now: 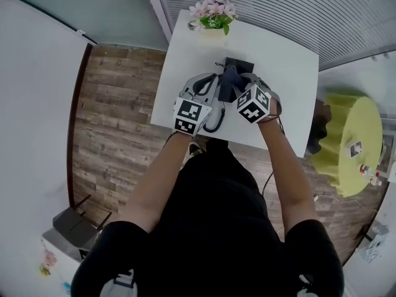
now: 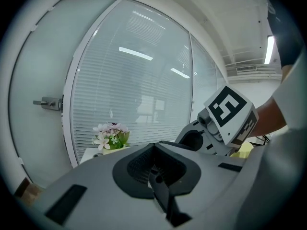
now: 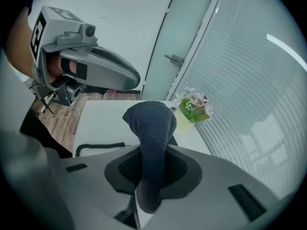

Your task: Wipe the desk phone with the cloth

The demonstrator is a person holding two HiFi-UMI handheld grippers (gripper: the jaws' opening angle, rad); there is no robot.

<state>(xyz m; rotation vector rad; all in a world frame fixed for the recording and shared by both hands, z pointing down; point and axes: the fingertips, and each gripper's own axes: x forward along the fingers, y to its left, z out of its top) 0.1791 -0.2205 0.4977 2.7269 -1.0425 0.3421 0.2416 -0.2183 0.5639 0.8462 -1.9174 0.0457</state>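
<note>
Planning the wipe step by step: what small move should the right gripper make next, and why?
Probably lower the right gripper a little and press the cloth onto the phone: its jaws are shut on the cloth, which sits right over the phone, contact unclear.

potted flowers (image 1: 213, 18) at far edge of white table (image 1: 291, 82) | slatted blinds (image 1: 278, 11) beyond | wooden floor (image 1: 117, 122) left | yellow round table (image 1: 346, 116) right | door handle (image 2: 47, 102)
</note>
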